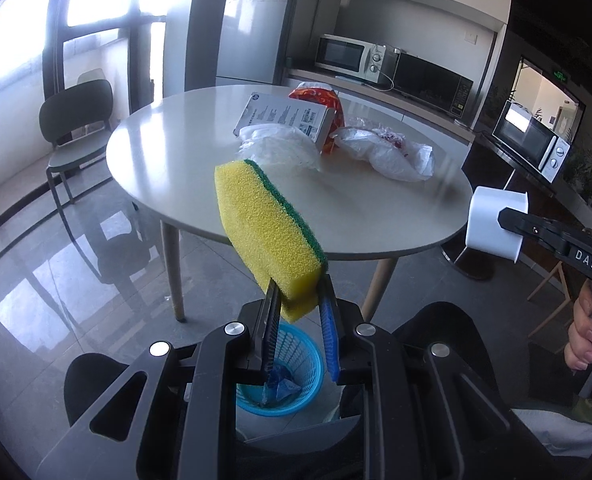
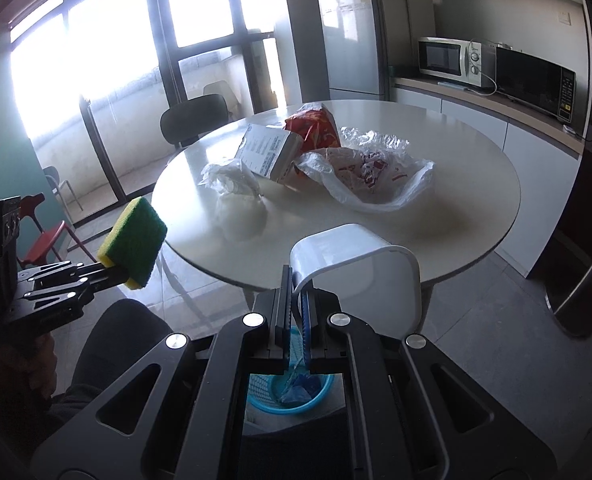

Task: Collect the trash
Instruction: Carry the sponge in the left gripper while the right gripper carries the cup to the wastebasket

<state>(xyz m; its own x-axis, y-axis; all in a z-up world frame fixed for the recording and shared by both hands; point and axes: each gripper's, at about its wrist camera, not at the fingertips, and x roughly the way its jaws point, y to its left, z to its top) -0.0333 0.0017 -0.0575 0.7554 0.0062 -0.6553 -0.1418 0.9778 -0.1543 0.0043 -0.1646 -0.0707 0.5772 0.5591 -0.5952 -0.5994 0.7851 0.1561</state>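
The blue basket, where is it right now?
The blue basket sits on the floor beside the round table, low in both wrist views, straight below the left hand-held gripper and its yellow sponge.

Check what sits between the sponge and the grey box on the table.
A crumpled clear plastic bag lies between the sponge, held off the near edge, and the grey box; the box overlaps its far side. The left wrist view shows it best.

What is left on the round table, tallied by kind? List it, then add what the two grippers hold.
Plastic bags: 2, clear and red-printed
Cardboard box: 1
Orange snack bag: 1
Sponge, in left gripper: 1
White container, in right gripper: 1
Total: 6
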